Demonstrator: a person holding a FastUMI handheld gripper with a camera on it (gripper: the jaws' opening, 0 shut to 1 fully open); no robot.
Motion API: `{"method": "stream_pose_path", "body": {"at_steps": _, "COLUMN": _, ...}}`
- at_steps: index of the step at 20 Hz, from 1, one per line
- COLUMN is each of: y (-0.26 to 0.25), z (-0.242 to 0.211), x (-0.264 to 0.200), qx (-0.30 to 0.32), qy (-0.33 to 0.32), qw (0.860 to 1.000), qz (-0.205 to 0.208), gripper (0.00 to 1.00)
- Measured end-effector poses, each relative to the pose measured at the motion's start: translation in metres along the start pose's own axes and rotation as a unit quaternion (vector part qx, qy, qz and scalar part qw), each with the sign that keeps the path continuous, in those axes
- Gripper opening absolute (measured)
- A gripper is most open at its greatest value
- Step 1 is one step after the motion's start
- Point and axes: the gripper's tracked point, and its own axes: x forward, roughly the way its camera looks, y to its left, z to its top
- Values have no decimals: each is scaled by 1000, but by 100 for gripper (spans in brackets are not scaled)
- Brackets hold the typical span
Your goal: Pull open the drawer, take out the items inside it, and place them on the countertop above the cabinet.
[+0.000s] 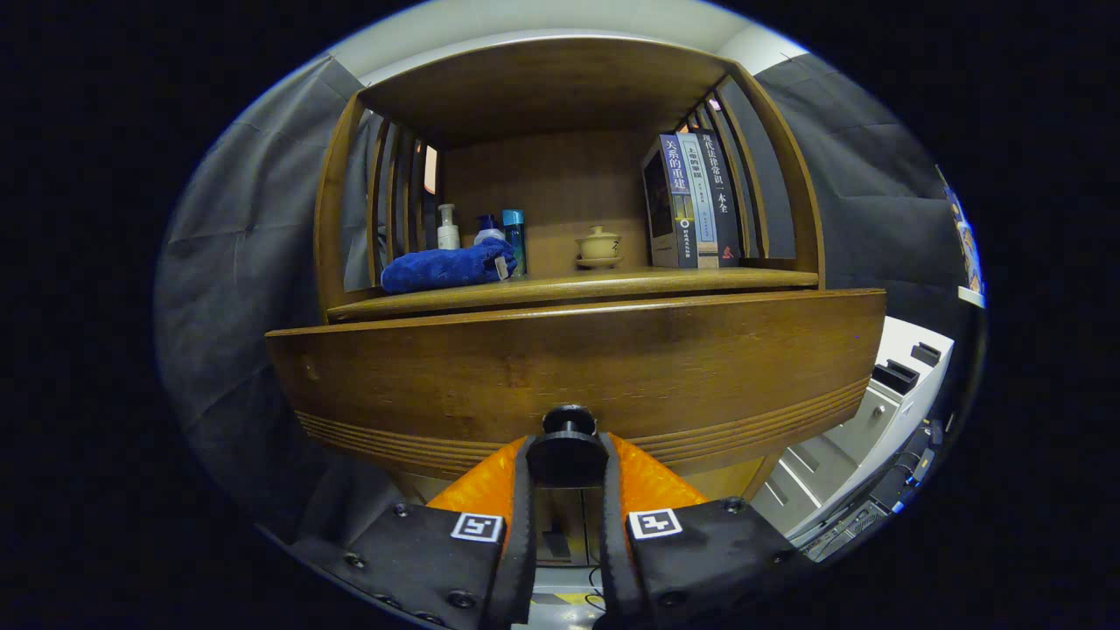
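Grey cloth hangs behind a wooden cabinet (569, 175) whose open shelf sits above a wide drawer front (577, 367).

From the tool's camera, the desk (577, 284), meaning the cabinet's top board where the items are to go, already carries a blue towel (446, 267), a white pump bottle (448, 227), a blue-capped bottle (514, 238), a small lidded cup (599, 245) and a row of upright books (696, 201). A white unit (884, 394) stands off to the right, lower down.

The drawer front fills the middle of the view, its long axis running side to side, square across the line of the fingers. Its black knob (569, 442) stands out toward the camera at the front's lower middle.

The tool (567, 459) is narrowed on that knob: the two black fingers (522, 490) sit tight against its sides, one on each, with the orange finger backing flaring out behind them. It looks like a firm hold.

The drawer's top edge appears to stand a little forward of the desk edge, so it may be partly out already, though the fisheye bend makes this hard to judge. Its inside is hidden, so its contents cannot be told.

With the knob dead ahead between the fingers, the coming move is likely a straight pull back along the fingers' own line, away from the cabinet, kept level so the knob does not slip out.
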Motion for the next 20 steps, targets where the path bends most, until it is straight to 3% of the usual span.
{"method": "stream_pose_path", "body": {"at_steps": 20, "y": 5, "z": -24, "x": -83, "qx": -8, "qy": 20, "qw": 1000, "qz": -3, "gripper": 39}}
